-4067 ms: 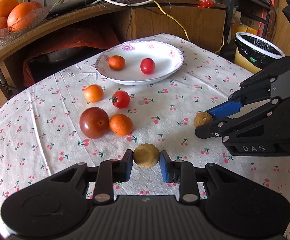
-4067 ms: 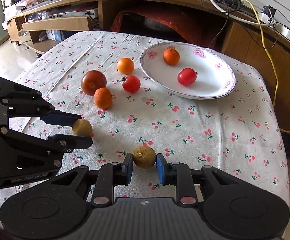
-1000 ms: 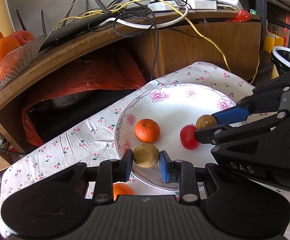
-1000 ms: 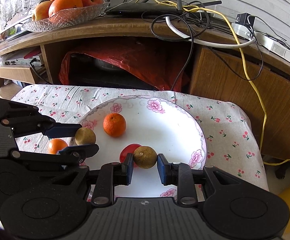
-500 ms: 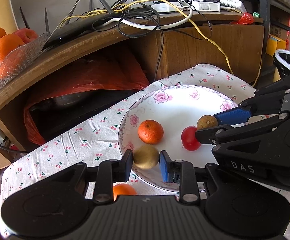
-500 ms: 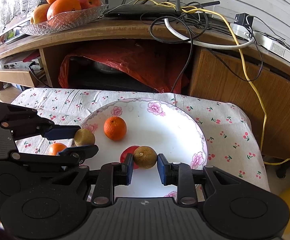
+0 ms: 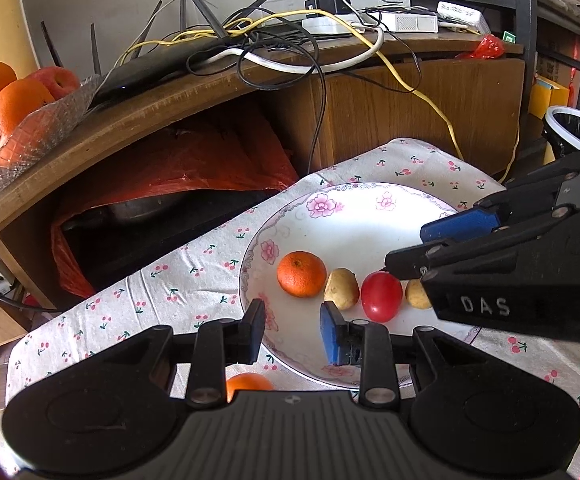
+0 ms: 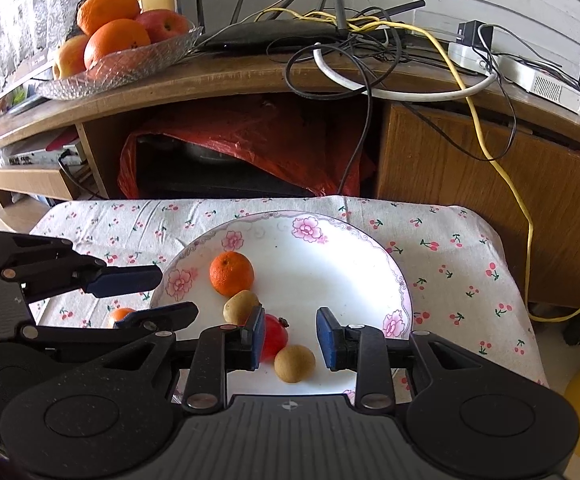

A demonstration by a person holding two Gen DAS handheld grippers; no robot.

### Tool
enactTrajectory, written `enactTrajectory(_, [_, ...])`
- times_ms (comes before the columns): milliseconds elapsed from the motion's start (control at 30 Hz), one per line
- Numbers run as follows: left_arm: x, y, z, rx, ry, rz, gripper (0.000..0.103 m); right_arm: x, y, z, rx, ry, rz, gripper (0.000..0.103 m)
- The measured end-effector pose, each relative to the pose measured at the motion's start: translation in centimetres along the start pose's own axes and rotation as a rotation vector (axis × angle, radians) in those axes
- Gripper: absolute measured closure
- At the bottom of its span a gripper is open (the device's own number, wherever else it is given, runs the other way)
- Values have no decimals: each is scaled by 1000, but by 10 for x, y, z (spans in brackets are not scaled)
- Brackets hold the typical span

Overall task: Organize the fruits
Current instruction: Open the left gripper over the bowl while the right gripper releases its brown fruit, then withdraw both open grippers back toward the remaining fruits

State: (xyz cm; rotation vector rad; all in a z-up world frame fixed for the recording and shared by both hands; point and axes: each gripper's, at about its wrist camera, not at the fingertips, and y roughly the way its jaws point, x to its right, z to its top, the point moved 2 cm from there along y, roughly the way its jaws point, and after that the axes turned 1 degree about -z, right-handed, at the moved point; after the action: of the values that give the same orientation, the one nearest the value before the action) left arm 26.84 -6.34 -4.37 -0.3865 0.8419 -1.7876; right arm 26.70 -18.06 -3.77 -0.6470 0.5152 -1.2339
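Your left hand-held gripper [image 7: 292,332] is matte black plastic with a ribbed centre panel, two round embossed discs on its speckled body, silver screw heads on the linkage arms, and blue pads [image 7: 332,338] on its fingers. Your right hand-held gripper [image 8: 290,338] has the same build; its side carries raised "DAS" lettering [image 7: 484,305].

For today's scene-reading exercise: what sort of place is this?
Most likely a home living room: a cherry-print tablecloth, a glass fruit bowl on a wooden cabinet, and a router with tangled cables.
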Motion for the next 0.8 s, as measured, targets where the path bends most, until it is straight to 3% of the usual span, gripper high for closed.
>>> enactTrajectory(467, [-17, -43, -23, -2, -22, 10, 63, 2, -27, -2, 27, 18, 6, 78])
enactTrajectory(800, [-39, -77, -64, -49, -56, -6, 63, -46, -56, -36, -27, -105, 137, 78])
